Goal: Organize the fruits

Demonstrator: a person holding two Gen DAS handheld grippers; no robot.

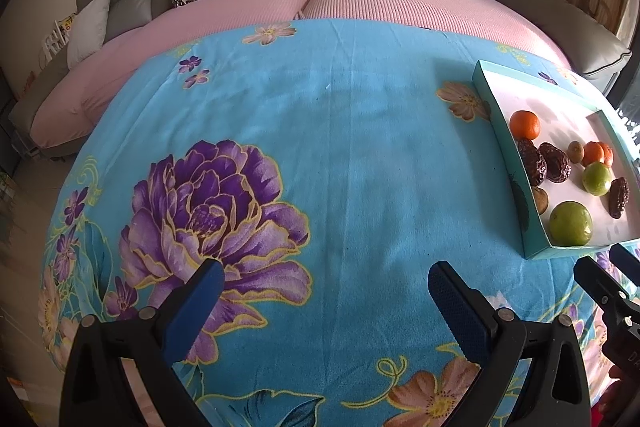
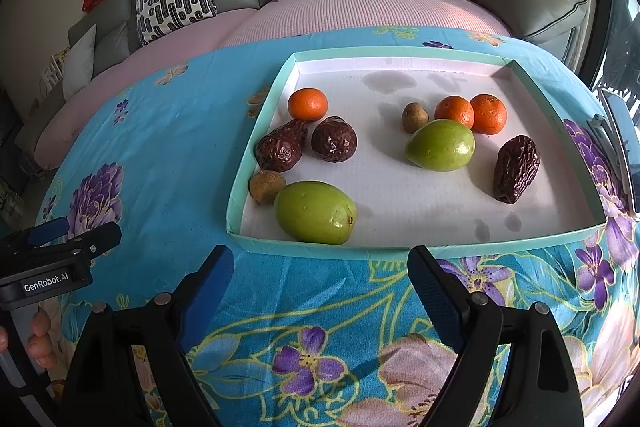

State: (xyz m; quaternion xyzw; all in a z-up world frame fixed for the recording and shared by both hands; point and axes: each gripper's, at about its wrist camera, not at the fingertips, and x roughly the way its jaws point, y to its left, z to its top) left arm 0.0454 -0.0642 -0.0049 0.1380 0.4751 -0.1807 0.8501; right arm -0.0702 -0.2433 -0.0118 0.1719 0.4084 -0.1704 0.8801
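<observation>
A shallow teal-rimmed tray with a white floor holds the fruit. On its left lie an orange, two wrinkled dark dates, a small brown fruit and a green fruit. On its right are a second green fruit, two oranges, another small brown fruit and a third date. My right gripper stands open just short of the tray's near rim, empty. Well left of the tray, my left gripper is open over bare cloth.
The tray rests on a table under a blue floral cloth. Behind it runs a grey sofa with pink seat covers and several cushions. A hand holds the left gripper's handle at the right wrist view's left edge.
</observation>
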